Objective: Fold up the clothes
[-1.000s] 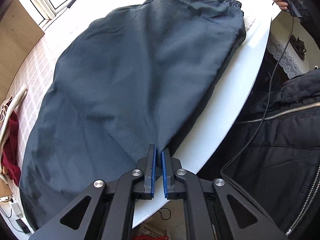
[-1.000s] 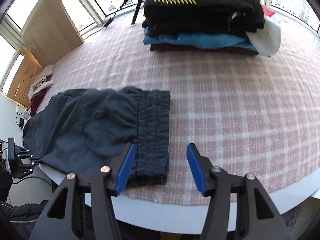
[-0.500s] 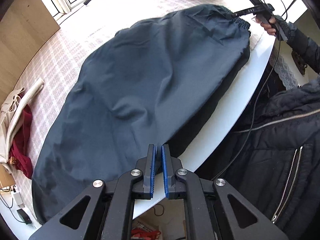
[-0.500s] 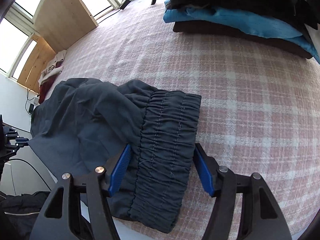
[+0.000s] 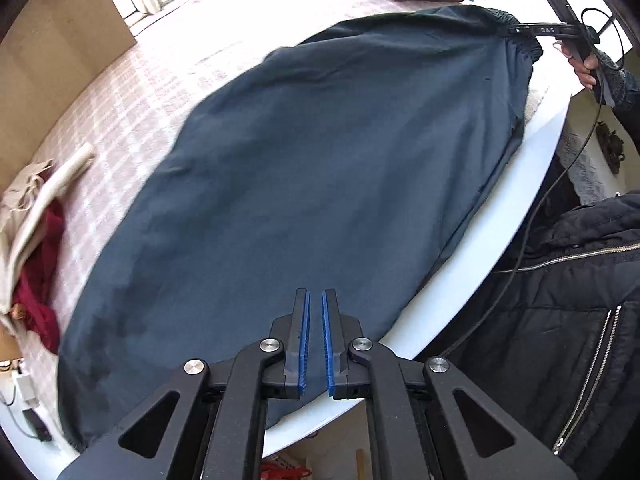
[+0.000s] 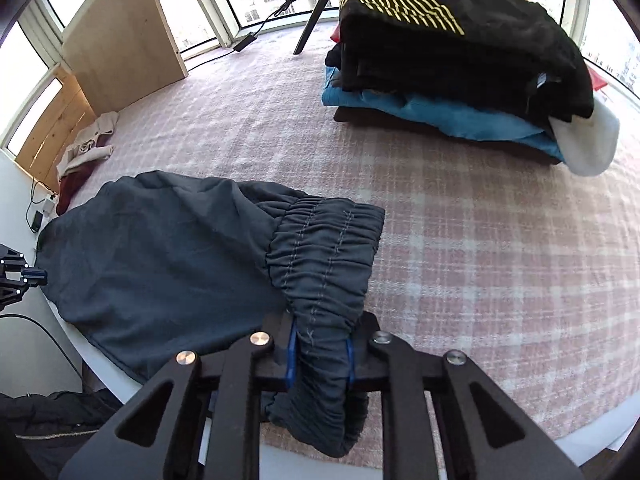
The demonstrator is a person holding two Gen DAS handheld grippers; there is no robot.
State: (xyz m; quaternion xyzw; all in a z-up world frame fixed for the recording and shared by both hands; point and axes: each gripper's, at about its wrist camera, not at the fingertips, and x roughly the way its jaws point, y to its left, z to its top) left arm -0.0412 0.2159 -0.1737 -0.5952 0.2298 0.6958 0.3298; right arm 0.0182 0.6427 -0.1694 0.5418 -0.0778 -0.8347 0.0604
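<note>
Right wrist: right gripper closing on trousers' waistband.

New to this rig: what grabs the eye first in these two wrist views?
The dark blue-grey garment spread along the table's near edge dominates both views. The right gripper is closing on its gathered elastic waistband, bunched between the blue pads, while the left gripper, shut, sits over the opposite end. Behind, a stack of folded clothes rests on the pink checked tablecloth.
</note>
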